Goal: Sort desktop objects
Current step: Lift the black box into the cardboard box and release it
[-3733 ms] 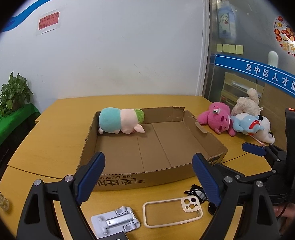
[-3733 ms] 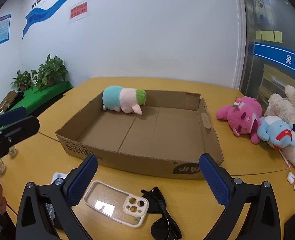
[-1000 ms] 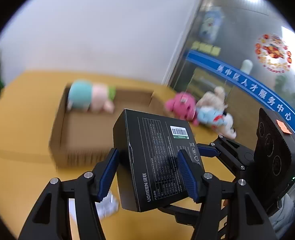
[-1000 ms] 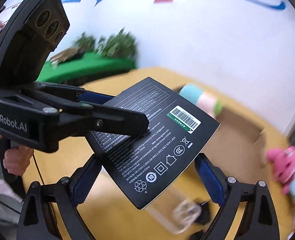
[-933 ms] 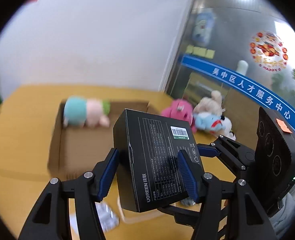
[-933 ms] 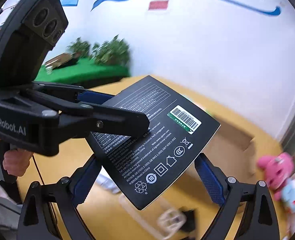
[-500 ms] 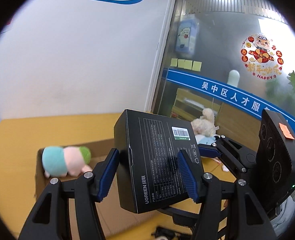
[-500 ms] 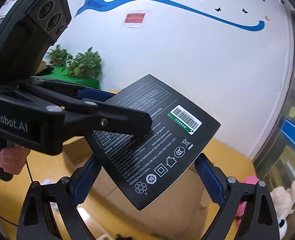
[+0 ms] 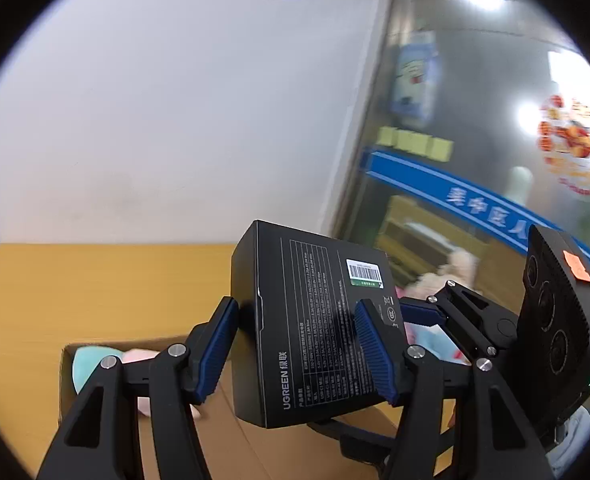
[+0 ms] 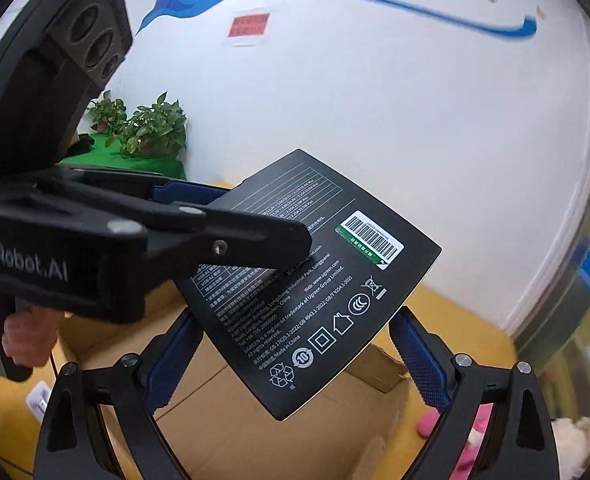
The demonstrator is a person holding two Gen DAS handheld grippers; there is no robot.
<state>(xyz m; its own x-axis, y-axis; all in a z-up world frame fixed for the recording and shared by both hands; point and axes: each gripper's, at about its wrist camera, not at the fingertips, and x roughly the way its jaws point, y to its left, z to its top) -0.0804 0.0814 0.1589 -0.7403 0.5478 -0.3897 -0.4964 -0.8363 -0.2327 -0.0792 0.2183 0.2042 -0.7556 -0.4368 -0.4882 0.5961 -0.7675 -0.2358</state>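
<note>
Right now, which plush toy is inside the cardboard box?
The teal-and-pink plush, tucked in the cardboard box; the bright pink plush and white plush lie outside it.

Black box (image 9: pixel 315 320) with white print and a green-white barcode label; blue-padded black tongs (image 9: pixel 295 348); brown cardboard tray (image 10: pixel 255 432); yellow tabletop (image 9: pixel 95 280).

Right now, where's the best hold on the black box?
Across its two broad flat faces near one edge, coming in edge-on, as the left claw has it. The black box is a flat slab with parallel faces, so the grip seats flat.
</note>
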